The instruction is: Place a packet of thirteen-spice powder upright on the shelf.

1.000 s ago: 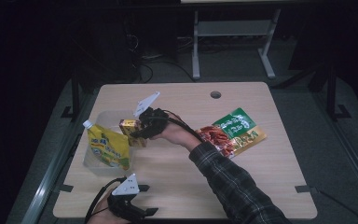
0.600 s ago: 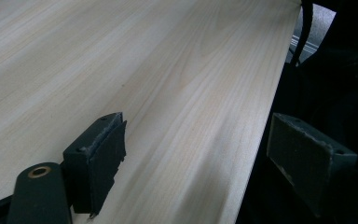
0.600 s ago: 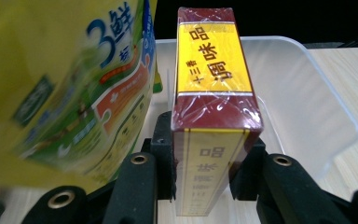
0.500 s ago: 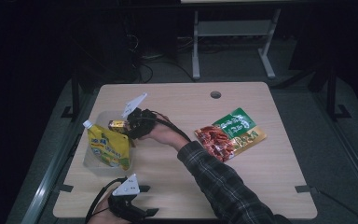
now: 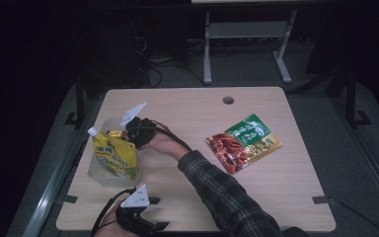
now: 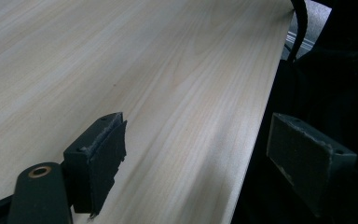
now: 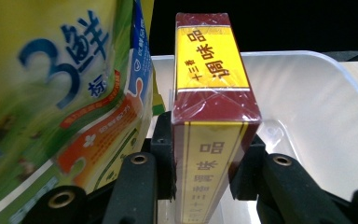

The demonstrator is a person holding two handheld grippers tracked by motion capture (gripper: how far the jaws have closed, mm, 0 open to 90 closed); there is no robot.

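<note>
A: What sat at the left of the high view?

B: A clear plastic bin (image 5: 100, 173) on the wooden surface (image 5: 256, 197), with a yellow spouted pouch (image 5: 113, 155) standing in it. At the lower left, the left hand-held gripper (image 5: 150, 215) rested near the surface's edge, its jaws apart with nothing between them.

A: And just right of the pouch?

B: The right hand-held gripper (image 5: 128, 134) was clamped on a maroon and yellow box (image 7: 209, 112), held over the bin just beside the pouch. In the right gripper view both pads pressed the box's sides.

A: Further right?

B: A red and green snack packet (image 5: 243, 142) lay flat on the surface, well apart from the bin.
</note>
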